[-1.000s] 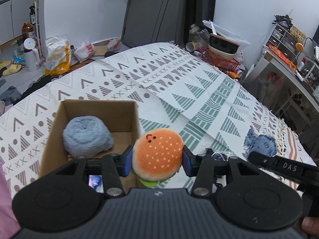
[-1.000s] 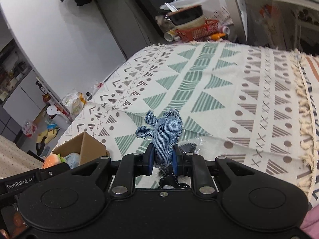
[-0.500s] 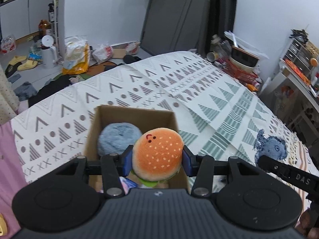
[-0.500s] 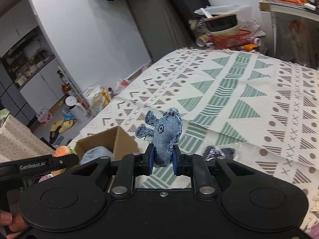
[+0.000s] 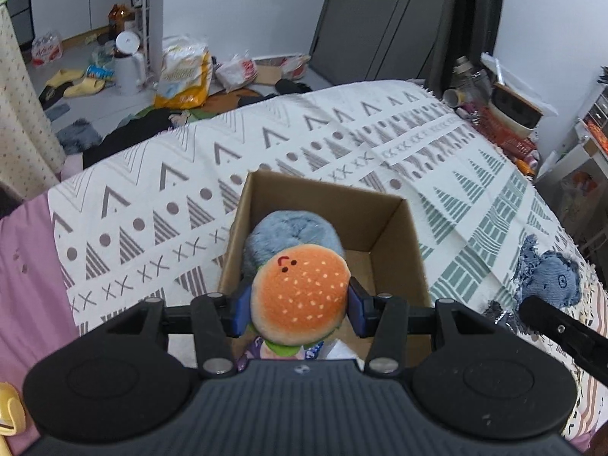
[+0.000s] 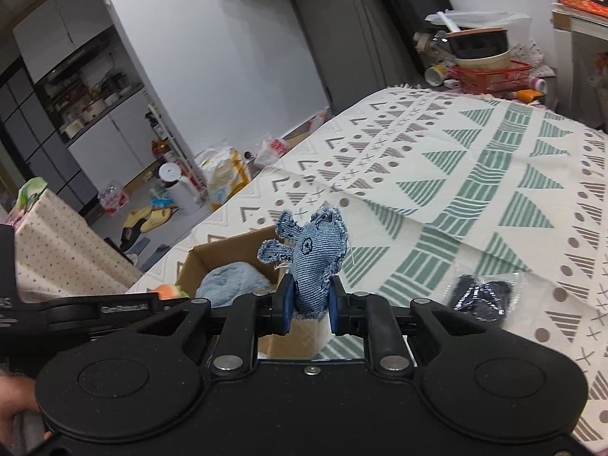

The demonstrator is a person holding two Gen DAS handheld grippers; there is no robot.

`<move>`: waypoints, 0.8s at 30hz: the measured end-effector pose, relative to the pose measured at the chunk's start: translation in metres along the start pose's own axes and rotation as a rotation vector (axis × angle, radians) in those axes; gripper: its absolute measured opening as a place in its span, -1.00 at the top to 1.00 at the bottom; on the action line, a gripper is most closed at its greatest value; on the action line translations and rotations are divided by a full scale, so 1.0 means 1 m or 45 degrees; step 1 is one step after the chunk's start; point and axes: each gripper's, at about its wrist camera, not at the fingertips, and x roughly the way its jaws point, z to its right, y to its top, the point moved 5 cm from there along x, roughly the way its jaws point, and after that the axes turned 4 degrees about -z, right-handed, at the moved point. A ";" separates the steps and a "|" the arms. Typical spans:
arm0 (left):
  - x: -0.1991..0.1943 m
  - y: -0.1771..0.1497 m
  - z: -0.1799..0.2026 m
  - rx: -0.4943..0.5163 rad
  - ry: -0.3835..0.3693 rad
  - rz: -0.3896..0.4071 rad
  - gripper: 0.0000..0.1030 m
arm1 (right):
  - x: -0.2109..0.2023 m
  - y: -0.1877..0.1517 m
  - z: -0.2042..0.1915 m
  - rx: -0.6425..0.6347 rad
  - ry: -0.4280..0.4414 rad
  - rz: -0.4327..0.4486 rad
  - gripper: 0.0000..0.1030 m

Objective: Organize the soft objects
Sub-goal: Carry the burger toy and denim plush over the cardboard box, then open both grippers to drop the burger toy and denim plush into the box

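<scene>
Your left claw grips the burger plush above the cardboard box, beside the grey fluffy ball: lower it, probably clear of the rim, then release. Your right claw pinches the denim toy, next for the box.

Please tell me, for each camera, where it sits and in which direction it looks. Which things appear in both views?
Left wrist: sits on the left claw, looks forward and down into the cardboard box; the claw holds the burger toy.
Right wrist: sits on the right claw, looks across the patterned blanket; it holds the denim toy; a hand shows at bottom left.
Shared: box, blanket, both toys, the grey fluffy ball.
</scene>
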 end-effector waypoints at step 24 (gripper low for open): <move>0.014 0.004 -0.010 -0.087 -0.032 -0.026 -0.34 | 0.048 -0.013 -0.049 -0.113 0.100 -0.160 0.62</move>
